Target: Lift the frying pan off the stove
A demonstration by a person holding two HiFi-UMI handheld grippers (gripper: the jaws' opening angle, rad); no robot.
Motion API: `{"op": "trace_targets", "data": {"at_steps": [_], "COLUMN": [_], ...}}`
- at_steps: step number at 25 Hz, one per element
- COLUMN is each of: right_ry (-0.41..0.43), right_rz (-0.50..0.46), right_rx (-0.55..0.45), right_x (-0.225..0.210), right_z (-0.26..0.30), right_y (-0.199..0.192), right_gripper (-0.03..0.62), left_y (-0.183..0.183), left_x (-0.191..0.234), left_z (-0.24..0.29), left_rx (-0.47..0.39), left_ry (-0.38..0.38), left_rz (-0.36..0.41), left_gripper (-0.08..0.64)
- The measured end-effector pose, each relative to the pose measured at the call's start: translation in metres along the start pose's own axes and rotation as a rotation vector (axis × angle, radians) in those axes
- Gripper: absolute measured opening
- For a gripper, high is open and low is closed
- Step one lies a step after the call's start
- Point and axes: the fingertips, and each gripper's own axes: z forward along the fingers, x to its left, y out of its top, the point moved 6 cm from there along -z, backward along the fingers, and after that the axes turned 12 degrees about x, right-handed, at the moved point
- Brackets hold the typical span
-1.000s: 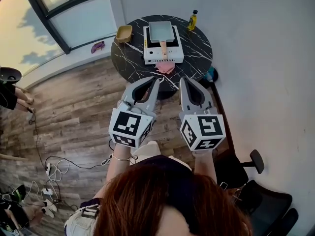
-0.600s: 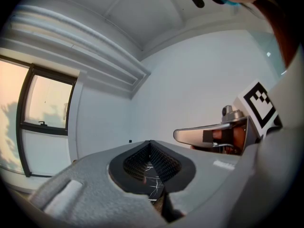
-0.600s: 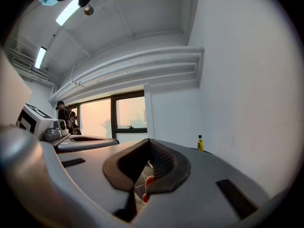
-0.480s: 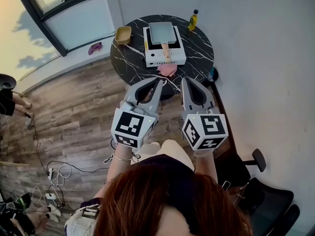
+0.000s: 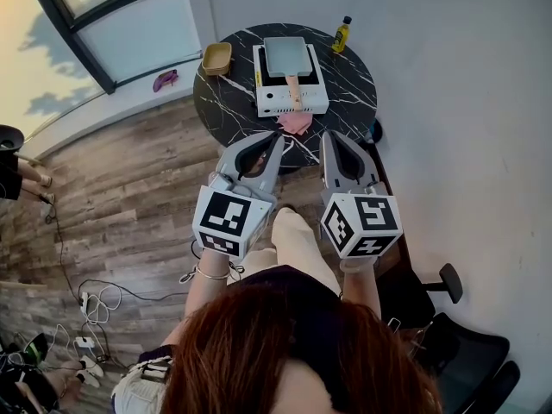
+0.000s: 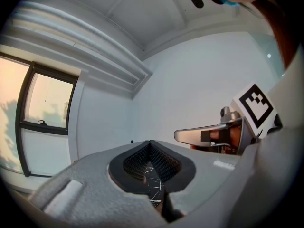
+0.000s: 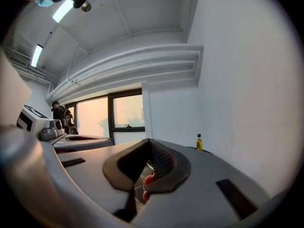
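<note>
Two closed, empty tools sit mid-frame: your left tool [image 5: 274, 138] beside your right tool [image 5: 329, 136]. Your frying pan [image 5: 285, 56] rests on the white stove [image 5: 291, 102] on the table [image 5: 226, 97], upper centre. Its long axis runs top-to-bottom, handle pointing down toward you.

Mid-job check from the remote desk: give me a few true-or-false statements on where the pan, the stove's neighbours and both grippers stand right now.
1. The pan sits on the stove. True.
2. The right gripper grips the pan's handle. False: the right gripper is shut on nothing, well short of the pan.
3. In the head view the bottle stands left of the stove. False: the bottle is at its right; the basket is at its left.
4. A pink cloth lies on the table in front of the stove. True.
5. The left gripper is wide open. False: it is shut and empty.
</note>
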Motion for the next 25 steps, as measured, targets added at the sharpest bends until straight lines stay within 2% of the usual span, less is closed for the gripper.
{"op": "trace_targets", "data": {"at_steps": [12,25], "right_ry": [0.022,0.061], "right_rz": [0.01,0.022], "right_rx": [0.0,0.06], "right_x": [-0.014,-0.036], "right_z": [0.027,0.073], "right_y": [0.006,0.01], "right_gripper": [0.009,0.009], "left_y": [0.006,0.018], "left_x": [0.019,0.04], "left_z": [0.024,0.066], "left_rx": [0.0,0.013], "left_ry": [0.02,0.018], "left_rz": [0.002,0.017], "left_gripper": [0.011,0.012]}}
